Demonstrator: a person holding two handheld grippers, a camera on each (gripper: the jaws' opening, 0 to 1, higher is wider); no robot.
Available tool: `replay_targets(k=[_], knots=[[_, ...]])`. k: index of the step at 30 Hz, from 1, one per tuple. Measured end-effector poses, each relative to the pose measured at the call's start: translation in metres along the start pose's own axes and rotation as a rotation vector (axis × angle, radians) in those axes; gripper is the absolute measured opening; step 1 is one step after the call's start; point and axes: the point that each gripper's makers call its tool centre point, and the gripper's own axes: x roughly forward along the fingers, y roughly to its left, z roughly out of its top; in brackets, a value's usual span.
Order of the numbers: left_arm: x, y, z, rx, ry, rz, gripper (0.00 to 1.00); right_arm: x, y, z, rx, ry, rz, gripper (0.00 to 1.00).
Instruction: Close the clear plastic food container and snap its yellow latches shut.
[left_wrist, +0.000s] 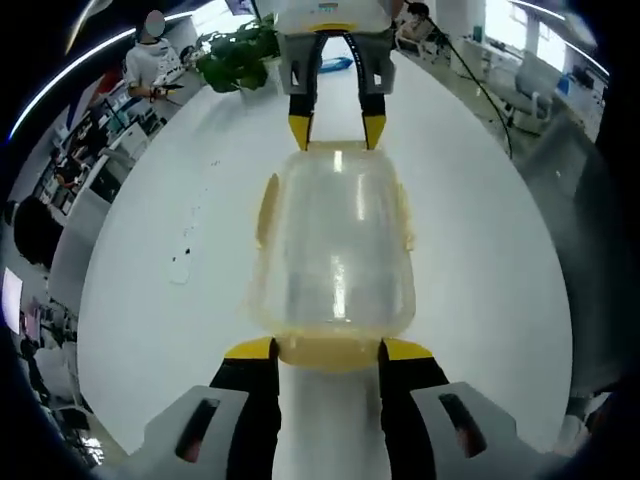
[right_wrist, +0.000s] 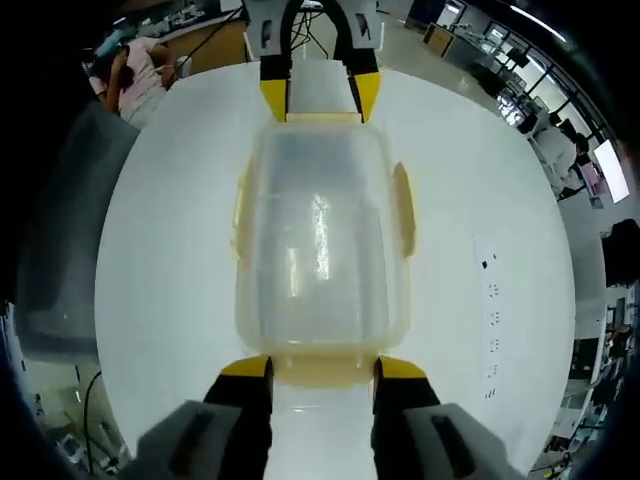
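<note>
A: What is hard to see here?

B: The container (left_wrist: 335, 255) is clear with its lid on, so I cannot tell if something is inside. I also cannot tell if the yellow latches (right_wrist: 403, 208) on its long sides are pressed down.

A: Where does it stand?

B: On the white table (left_wrist: 180, 200), between the two tongs, one at each short end.

A: And the tongs?

B: The left gripper (left_wrist: 328, 349) has its jaws spread apart, with the near end latch between the yellow tips. The right gripper (right_wrist: 320, 367) is spread the same way at the opposite end. Neither one squeezes anything; whether the tips touch the container, I cannot say.
</note>
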Motion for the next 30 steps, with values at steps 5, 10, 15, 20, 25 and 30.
replay_targets(k=[5,10,15,20,25,30], knots=[[0.004,0.001,0.016,0.005,-0.010,0.000,0.35,-0.003,-0.001,-0.017,0.006,0.025,-0.006,0.36],[0.009,0.001,0.030,-0.003,-0.027,-0.009,0.35,-0.011,-0.002,-0.030,0.005,0.037,-0.010,0.36],[0.016,0.000,0.038,-0.022,-0.041,-0.010,0.35,-0.014,-0.004,-0.040,0.000,0.045,-0.008,0.36],[0.021,-0.003,0.042,-0.031,-0.032,-0.018,0.35,-0.011,-0.001,-0.046,-0.008,0.055,0.000,0.36],[0.029,-0.009,0.040,-0.046,-0.025,-0.030,0.35,-0.006,0.002,-0.049,-0.016,0.058,0.014,0.36],[0.031,-0.008,0.034,-0.061,-0.007,-0.032,0.35,-0.005,0.004,-0.044,-0.019,0.053,0.019,0.36]])
